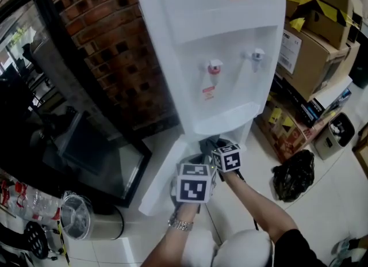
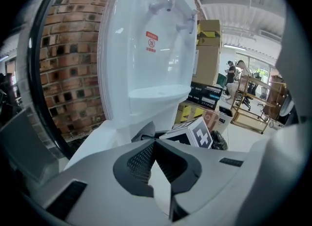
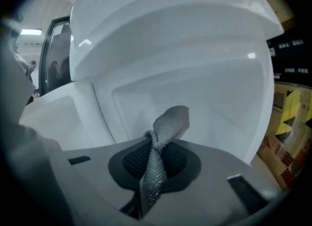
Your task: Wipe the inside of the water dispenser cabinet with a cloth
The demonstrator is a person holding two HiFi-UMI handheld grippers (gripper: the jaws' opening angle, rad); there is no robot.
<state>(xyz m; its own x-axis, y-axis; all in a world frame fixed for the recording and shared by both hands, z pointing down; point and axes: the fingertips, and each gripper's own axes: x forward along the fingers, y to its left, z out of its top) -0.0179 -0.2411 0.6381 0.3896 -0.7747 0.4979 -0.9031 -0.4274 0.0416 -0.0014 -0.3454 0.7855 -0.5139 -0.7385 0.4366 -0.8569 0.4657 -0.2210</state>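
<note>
The white water dispenser [image 1: 218,47] stands against a brick wall, its lower cabinet door [image 1: 164,171] swung open to the left. My right gripper [image 3: 153,147] is shut on a grey mesh cloth [image 3: 163,132] and points into the white cabinet interior [image 3: 204,98]. In the head view its marker cube [image 1: 228,157] sits at the cabinet opening. My left gripper [image 2: 155,144] hovers just in front of the cabinet, jaws together with nothing between them; its marker cube [image 1: 194,182] is beside the right one. The cloth [image 2: 143,131] also shows beyond the left jaws.
Cardboard boxes [image 1: 313,47] are stacked to the right, with a black bag [image 1: 294,174] and a small bin [image 1: 336,132] on the floor. A dark glass door [image 1: 52,105] stands at the left, with a metal canister [image 1: 77,217] below it. People [image 2: 231,76] are far off.
</note>
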